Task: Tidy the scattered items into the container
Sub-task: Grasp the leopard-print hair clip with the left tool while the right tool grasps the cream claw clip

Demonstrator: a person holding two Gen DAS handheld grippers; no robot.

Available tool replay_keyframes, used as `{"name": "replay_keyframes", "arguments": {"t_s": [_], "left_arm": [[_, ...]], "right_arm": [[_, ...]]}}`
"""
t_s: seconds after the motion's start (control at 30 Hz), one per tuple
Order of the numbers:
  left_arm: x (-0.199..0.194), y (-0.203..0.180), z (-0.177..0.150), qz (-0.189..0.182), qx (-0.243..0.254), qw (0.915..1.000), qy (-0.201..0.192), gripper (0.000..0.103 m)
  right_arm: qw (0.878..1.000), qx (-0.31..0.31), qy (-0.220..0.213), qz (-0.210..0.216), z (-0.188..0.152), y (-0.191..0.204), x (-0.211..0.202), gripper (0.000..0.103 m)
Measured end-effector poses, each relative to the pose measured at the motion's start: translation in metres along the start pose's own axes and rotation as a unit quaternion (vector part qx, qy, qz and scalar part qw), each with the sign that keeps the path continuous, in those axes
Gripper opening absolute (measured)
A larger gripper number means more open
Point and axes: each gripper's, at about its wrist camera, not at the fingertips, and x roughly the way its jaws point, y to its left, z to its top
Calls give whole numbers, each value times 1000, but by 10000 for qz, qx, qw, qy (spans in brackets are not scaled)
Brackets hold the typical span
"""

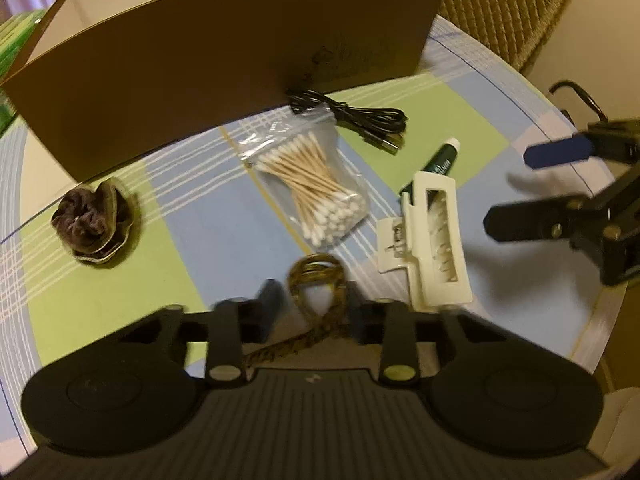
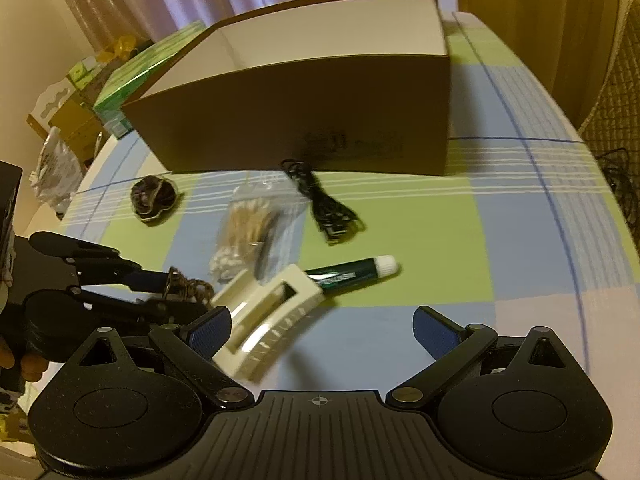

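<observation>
Hairband [image 1: 316, 280] loop sits between your left gripper [image 1: 312, 308] fingers, jaws narrowed around it, not visibly clamped; right gripper [image 2: 320, 332] gapes wide.

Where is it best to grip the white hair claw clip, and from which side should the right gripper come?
Probably across the long cream body of the hair claw clip, fingers closing over its narrow width. It lies flat just ahead of the open right gripper, so coming down from above looks simplest, clear of the green tube beside it.

Both wrist cams low, near, facing box [image 1: 224, 60]
</observation>
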Motion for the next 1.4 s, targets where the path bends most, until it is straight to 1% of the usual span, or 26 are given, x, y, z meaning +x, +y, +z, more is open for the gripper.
{"name": "replay_keyframes", "arguments": {"t_s": [0.2, 0.33, 0.53, 0.57, 0.6, 0.63, 0.7, 0.73, 0.77, 0.8, 0.93, 1.0, 1.13, 1.17, 1.2, 1.23, 1.27, 1.3, 1.33, 1.37, 1.4], "left_arm": [[-10, 22, -14, 275, -286, 9992, 36, 24], [-18, 36, -26, 399, -536, 9977, 71, 24], [-27, 54, -39, 607, -845, 9945, 87, 24], [-28, 58, -40, 642, -882, 9940, 87, 24], [-29, 61, -42, 677, -911, 9935, 88, 24], [-30, 64, -43, 700, -935, 9931, 89, 24], [-31, 69, -45, 718, -975, 9926, 85, 24], [-31, 70, -46, 726, -982, 9925, 85, 24], [-31, 70, -47, 732, -977, 9925, 80, 24], [-31, 70, -47, 729, -973, 9926, 82, 24], [-32, 68, -51, 690, -878, 9937, 79, 24], [-33, 68, -52, 636, -853, 9943, 76, 24], [-35, 65, -56, 503, -792, 9956, 60, 24], [-35, 64, -56, 476, -819, 9955, 49, 24], [-35, 64, -57, 453, -849, 9954, 37, 24], [-36, 64, -58, 440, -869, 9952, 23, 25], [-36, 65, -58, 434, -888, 9951, 13, 26], [-36, 65, -58, 421, -924, 9948, 4, 27], [-36, 66, -57, 413, -969, 9944, -4, 33], [-35, 66, -56, 411, -1010, 9940, -9, 36], [-35, 66, -55, 423, -1027, 9938, -22, 36]], "right_arm": [[9998, -60, 161, 122, 0, 18, 14, 102], [9996, 61, 257, 70, -1, 24, 24, 102], [9998, 47, 164, -74, -1, 37, 33, 101], [9998, 52, 148, -110, -1, 38, 34, 94], [9998, 63, 161, -92, -1, 40, 36, 76], [9996, 99, 207, -138, -2, 41, 40, 72], [9986, 112, 328, -410, -4, 44, 46, 69], [9986, 59, 256, -464, -6, 45, 45, 64], [9987, -32, 236, -452, -7, 47, 44, 46], [9986, -115, 255, -452, -9, 48, 43, 42], [9983, -318, 335, -368, -19, 48, 37, 41], [9980, -403, 407, -257, -26, 43, 31, 41], [9977, -416, 458, -269, -38, 32, 17, 42], [9980, -345, 432, -320, -40, 29, 14, 55], [9980, -287, 354, -438, -41, 28, 11, 85], [9982, -277, 235, -482, -42, 28, 8, 92], [9985, -287, 121, -459, -43, 29, 5, 94], [9985, -299, 102, -443, -43, 31, 4, 94], [9985, -303, 98, -452, -42, 33, 5, 94], [9985, -301, 98, -455, -41, 35, 7, 94], [9985, -285, 95, -456, -41, 36, 9, 94]]}}
